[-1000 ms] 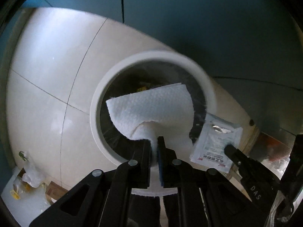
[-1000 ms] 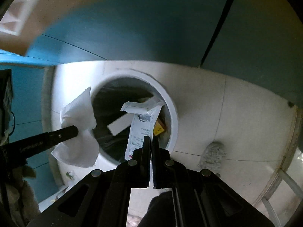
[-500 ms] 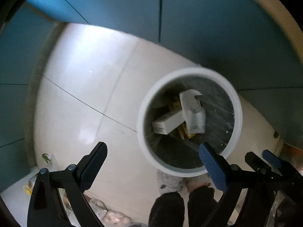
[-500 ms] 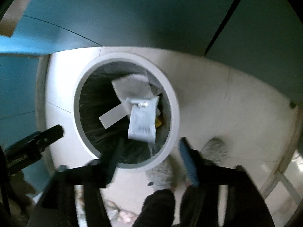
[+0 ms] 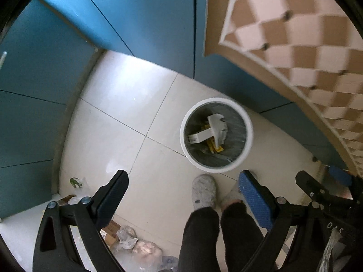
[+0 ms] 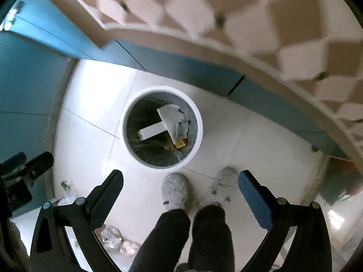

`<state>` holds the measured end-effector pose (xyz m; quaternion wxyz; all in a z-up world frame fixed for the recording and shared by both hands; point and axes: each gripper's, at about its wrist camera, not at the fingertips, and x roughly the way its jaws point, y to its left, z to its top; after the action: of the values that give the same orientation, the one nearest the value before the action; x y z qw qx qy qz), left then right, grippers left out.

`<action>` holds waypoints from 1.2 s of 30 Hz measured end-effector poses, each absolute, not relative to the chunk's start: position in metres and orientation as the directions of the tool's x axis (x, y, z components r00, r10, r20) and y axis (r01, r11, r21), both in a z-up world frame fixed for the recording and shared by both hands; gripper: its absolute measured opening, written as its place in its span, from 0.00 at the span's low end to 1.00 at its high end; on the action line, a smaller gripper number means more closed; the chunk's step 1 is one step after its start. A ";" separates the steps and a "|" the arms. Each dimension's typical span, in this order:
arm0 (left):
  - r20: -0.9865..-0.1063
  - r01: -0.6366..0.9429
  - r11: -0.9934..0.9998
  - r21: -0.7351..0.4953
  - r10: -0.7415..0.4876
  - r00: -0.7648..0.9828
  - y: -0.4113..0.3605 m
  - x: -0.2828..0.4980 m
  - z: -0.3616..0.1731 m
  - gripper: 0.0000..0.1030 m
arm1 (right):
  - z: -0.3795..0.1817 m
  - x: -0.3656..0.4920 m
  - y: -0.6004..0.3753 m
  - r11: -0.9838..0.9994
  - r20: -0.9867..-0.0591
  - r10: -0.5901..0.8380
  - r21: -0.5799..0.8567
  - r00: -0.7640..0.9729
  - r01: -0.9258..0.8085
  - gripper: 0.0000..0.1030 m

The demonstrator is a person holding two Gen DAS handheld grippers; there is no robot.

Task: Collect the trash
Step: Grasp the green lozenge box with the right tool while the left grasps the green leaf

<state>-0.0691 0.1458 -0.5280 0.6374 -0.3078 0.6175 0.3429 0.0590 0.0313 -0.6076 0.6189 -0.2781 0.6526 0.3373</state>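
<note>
On the floor below me: a white round trash bin (image 5: 216,135) with a dark liner stands on pale tiles beside blue cabinet doors (image 5: 147,18).
Trash: I see a white paper towel (image 6: 170,116), a flat sachet (image 6: 181,129), a long white box (image 6: 151,132) and yellow wrappers (image 5: 213,147), all lying inside the bin.
Left gripper (image 5: 183,195): my jaws stand wide apart, nothing between them.
Right gripper (image 6: 181,191): jaws have just been opening; empty, spread wide.
Feet: grey slippers (image 6: 175,191) just beside the bin.
Upper edge: checkered tabletop (image 5: 295,34), blurred.
</note>
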 end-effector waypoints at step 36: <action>-0.868 -0.635 0.769 0.073 0.362 0.340 0.076 0.156 -0.194 0.96 | -0.190 0.243 -0.124 0.819 -0.861 0.476 0.360 0.179 -0.447 1.00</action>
<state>0.1558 0.0761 -0.1943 0.8063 -0.1405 0.4844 0.3091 0.2429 -0.1241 -0.1905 0.7676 0.0126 0.5661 0.3005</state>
